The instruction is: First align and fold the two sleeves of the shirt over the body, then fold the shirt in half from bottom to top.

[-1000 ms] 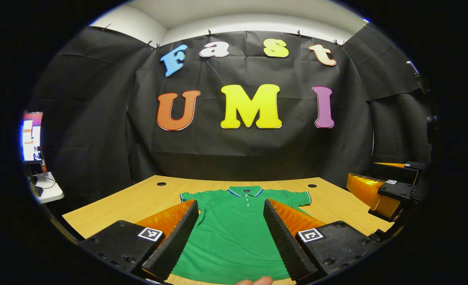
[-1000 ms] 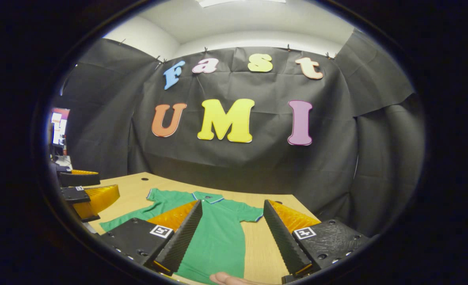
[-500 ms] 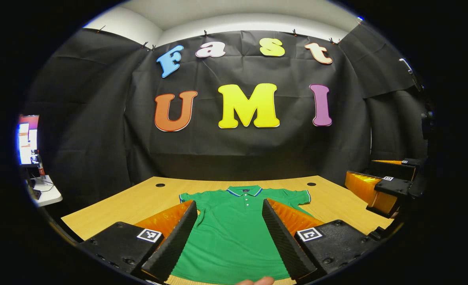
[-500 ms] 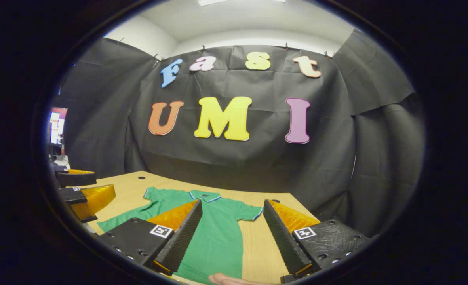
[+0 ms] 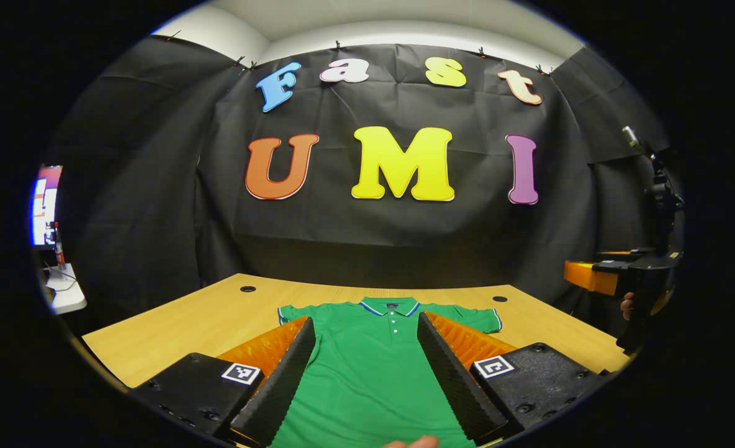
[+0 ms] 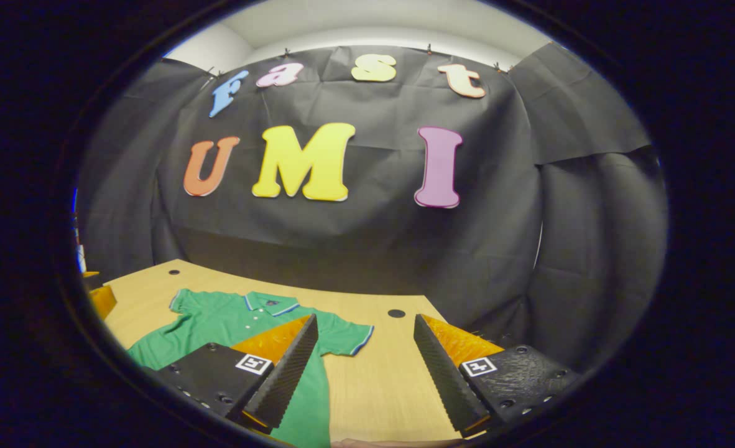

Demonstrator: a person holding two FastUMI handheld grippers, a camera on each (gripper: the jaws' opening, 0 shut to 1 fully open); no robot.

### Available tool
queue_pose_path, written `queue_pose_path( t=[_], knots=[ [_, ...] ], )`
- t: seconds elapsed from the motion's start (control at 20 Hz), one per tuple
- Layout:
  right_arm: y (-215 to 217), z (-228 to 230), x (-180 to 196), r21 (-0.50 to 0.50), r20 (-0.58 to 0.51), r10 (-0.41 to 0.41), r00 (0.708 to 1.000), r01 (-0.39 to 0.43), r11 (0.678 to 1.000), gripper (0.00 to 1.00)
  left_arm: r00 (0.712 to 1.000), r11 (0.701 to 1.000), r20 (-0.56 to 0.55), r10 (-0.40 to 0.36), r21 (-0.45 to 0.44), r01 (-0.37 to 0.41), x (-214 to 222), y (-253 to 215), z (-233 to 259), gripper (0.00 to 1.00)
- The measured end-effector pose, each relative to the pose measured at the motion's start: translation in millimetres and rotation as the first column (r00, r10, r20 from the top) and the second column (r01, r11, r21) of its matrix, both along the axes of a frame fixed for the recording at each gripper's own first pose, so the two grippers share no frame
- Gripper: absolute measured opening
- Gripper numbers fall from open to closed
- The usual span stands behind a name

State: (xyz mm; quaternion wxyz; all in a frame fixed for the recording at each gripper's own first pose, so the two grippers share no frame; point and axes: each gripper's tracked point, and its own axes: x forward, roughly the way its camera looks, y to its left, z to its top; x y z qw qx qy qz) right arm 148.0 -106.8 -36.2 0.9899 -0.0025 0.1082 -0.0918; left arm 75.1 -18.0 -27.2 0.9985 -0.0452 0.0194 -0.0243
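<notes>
1. The left tool (image 5: 364, 373) hangs low over the near part of the shirt (image 5: 374, 367), its two fingers spread wide with green cloth showing in the gap and nothing pinched. A fingertip (image 5: 414, 443) of the person holding it peeks in at the bottom edge.
2. The right tool (image 6: 364, 373) is spread just as wide and empty. Since half a second ago it has swung out to the right: bare desk (image 6: 374, 386) now lies between its fingers, where the shirt's body lay a moment back, and the shirt's right sleeve (image 6: 346, 336) sits just inside its left finger.
3. From the left gripper view, the right tool (image 5: 616, 277) has also turned to a side-on pose at the far right, raised above the desk edge, with a hand (image 5: 627, 305) behind it.
4. To my eye this shift means the right side is lining up for that sleeve, the first fold.
5. The shirt lies flat and face up on the desk, collar (image 5: 389, 306) toward the booth wall, both short sleeves out to the sides; no fold is made yet.
6. Both tools point forward and slightly down, well above the cloth, neither touching it.
</notes>
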Motion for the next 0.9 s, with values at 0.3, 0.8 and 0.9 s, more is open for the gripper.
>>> queue_pose_path(
  t=[0.3,0.8,0.9],
  knots=[
    [-4.4,-80.9,112.4,0.065,-0.234,-0.013,0.972,0.029,0.997,0.95,0.997,0.996,0.068,0.032,0.082,-0.037,21.6,20.5,9.8,1.0],
    [-19.6,-179.1,185.9,0.017,-0.443,-0.184,0.878,0.213,0.977,0.92,0.998,0.996,0.031,0.053,0.067,-0.055,32.2,43.6,-17.4,1.0],
    [-9.2,-189.3,182.4,0.073,-0.487,-0.165,0.858,0.228,0.971,0.92,0.998,0.996,0.026,0.058,0.059,-0.059,35.9,45.6,-20.9,1.0]
  ],
)
